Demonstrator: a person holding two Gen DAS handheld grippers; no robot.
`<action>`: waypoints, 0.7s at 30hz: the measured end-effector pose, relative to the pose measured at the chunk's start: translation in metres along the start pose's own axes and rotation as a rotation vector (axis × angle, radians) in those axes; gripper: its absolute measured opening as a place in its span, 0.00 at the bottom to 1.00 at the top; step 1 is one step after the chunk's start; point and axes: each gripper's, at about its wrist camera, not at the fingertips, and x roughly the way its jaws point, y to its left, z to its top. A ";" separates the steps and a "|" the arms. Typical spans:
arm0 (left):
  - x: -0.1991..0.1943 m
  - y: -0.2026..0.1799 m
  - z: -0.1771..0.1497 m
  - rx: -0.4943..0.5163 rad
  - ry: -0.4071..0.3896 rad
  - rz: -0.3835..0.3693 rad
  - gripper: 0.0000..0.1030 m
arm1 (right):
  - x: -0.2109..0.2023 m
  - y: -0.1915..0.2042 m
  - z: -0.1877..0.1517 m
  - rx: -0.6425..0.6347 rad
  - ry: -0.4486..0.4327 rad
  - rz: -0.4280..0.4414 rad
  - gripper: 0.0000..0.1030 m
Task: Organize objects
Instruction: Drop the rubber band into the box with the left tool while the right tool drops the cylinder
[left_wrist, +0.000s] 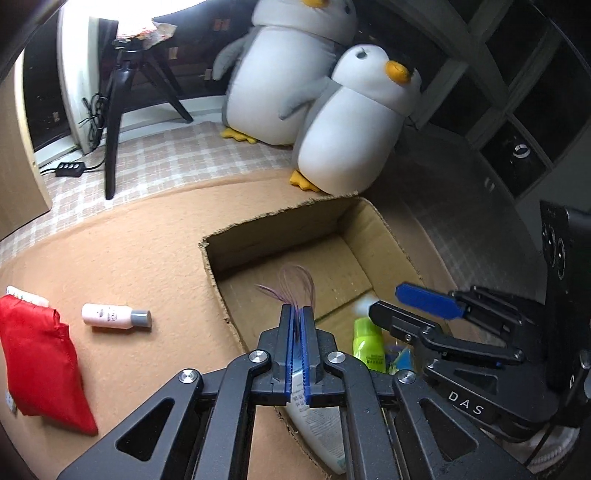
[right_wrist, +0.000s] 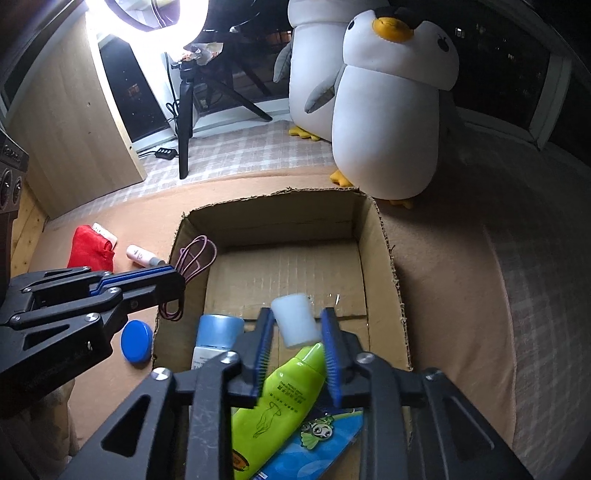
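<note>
An open cardboard box (left_wrist: 280, 218) (right_wrist: 273, 195) sits on the tan mat. My left gripper (left_wrist: 297, 310) (right_wrist: 177, 280) hangs over the box's left wall, shut on a purple wire whisk (left_wrist: 295, 284) (right_wrist: 197, 253) whose loops stick out past the pads. My right gripper (right_wrist: 297, 325) (left_wrist: 386, 300) is inside the box, jaws apart. A lime-green tube (right_wrist: 284, 395) (left_wrist: 367, 343) with a white cap (right_wrist: 299, 325) lies between its fingers, tilted cap-up; the pads do not visibly press on it.
In the box lie a white tube with a blue cap (right_wrist: 218, 332) and a blue packet (right_wrist: 317, 443). On the mat to the left are a red cloth bag (left_wrist: 40, 365), a pink bottle (left_wrist: 114, 315) and a blue lid (right_wrist: 136, 341). Two plush penguins (left_wrist: 354, 122) and a tripod (left_wrist: 118, 110) stand behind.
</note>
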 end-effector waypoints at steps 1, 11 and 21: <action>0.000 0.001 0.000 0.001 0.002 0.005 0.17 | 0.000 0.000 0.000 0.000 0.000 -0.005 0.36; -0.027 0.023 -0.013 -0.012 -0.026 0.034 0.32 | -0.011 0.004 -0.006 0.043 -0.010 0.005 0.47; -0.073 0.105 -0.025 -0.092 -0.042 0.138 0.39 | -0.030 0.038 -0.033 0.097 -0.036 0.073 0.50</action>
